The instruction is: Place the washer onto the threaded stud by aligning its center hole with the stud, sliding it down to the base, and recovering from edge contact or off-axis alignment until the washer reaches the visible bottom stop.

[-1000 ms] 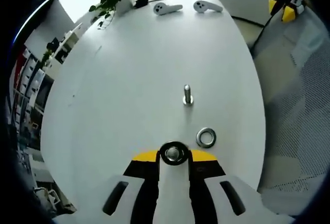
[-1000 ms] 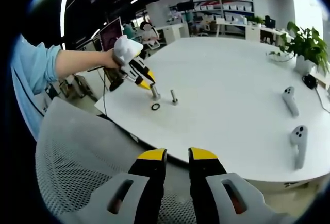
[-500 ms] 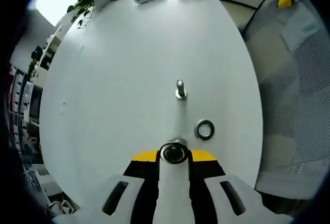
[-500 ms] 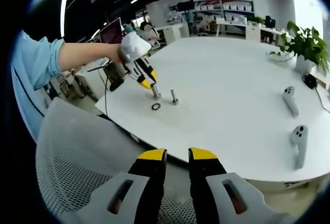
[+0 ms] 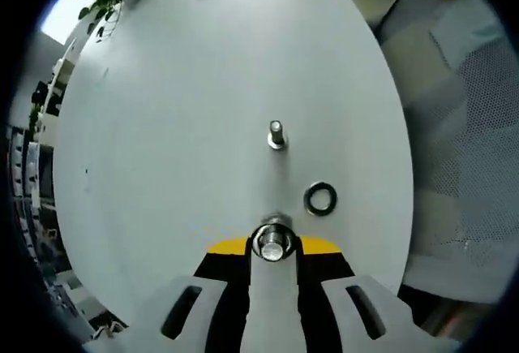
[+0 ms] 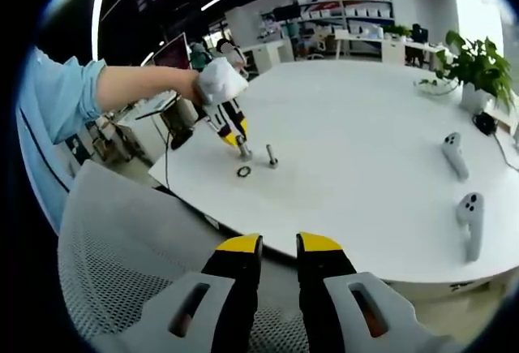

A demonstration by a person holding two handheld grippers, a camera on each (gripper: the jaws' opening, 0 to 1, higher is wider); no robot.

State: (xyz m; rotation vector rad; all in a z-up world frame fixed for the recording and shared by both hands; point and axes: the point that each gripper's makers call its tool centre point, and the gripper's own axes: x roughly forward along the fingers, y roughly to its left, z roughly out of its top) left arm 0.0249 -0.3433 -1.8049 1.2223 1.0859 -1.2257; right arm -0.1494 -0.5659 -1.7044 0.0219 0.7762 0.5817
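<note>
White oval table [image 5: 162, 126] in an open office. We list: left gripper [image 5: 274, 243], jaws clamped on a bolt-like silver stud [image 5: 273, 239] seen end-on near the table edge; second threaded stud [image 5: 277, 135], upright, long axis vertical; washer [image 5: 321, 198], dark flat ring, lying just beside the gripped stud; right gripper [image 6: 278, 247], jaws narrow, holding nothing.

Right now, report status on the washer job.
Left tongs clamp dark metal washer over near threaded steel stud; seating unclear. Right tongs empty, slightly apart, over mesh chair. Spare washer loose beside stud; nothing blocking.
</note>
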